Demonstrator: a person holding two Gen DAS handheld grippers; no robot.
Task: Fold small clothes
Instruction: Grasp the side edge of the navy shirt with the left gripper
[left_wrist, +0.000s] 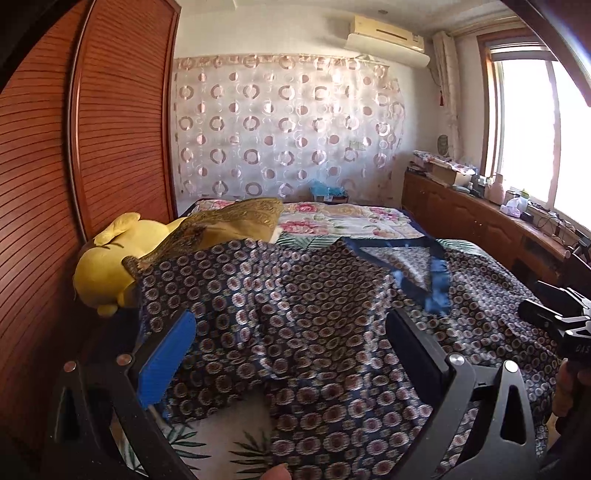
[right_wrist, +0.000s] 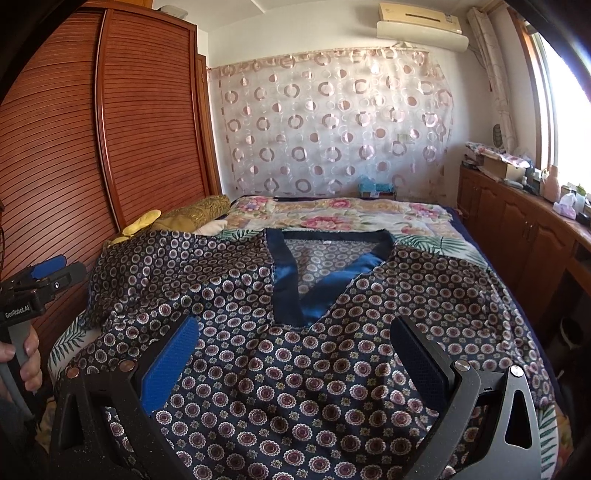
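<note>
While the yellow plush toy (left_wrist: 107, 262) slumps by the wooden wardrobe, the left hand-held gripper (left_wrist: 295, 354) hovers with its jaws spread wide, holding nothing, over the navy floral-print satin top (right_wrist: 295, 354) lying spread on the bed (right_wrist: 332, 214); the right hand-held gripper (right_wrist: 299, 362) hangs equally agape above it.

Only a couple of things are actually readable here. The left tool (right_wrist: 48, 275), seen at the edge of the right wrist view, has "GenRobot.AI" in white on its black body. In the left wrist view, the right tool (left_wrist: 565, 325) shows "DAS" before the lettering gets cut off. The air conditioner (right_wrist: 419, 24) logo is too small to read.
</note>
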